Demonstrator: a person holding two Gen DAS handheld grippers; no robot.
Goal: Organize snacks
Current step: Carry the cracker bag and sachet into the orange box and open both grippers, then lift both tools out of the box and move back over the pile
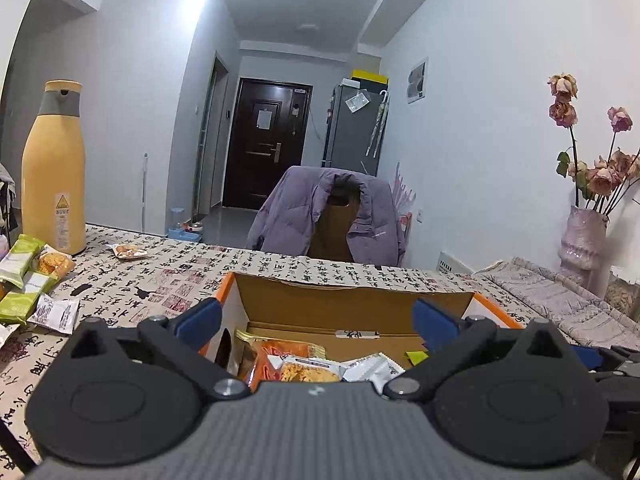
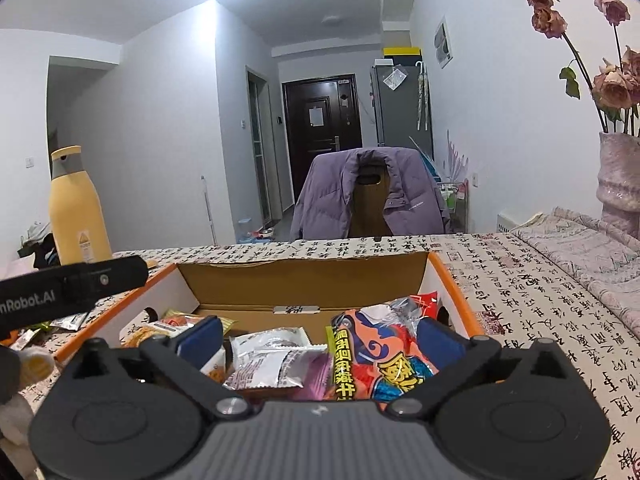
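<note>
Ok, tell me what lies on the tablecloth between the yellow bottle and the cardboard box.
One loose snack packet lies between the yellow bottle and the cardboard box; otherwise bare tablecloth, in the left wrist view.

Both wrist views sit low and close over the box [image 1: 356,312] [image 2: 304,284], facing the door [image 1: 266,144] [image 2: 320,128] at 12 o'clock; both share the chair [image 1: 332,216] [image 2: 370,200].

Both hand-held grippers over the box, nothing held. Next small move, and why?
Probably swing the left hand-held gripper left, toward the loose snack packets on the tablecloth near the yellow bottle. Its jaws are open and empty above the cardboard box, which already holds several packets, while those lie outside it. The right hand-held gripper is open over the box too, farther from them.
</note>
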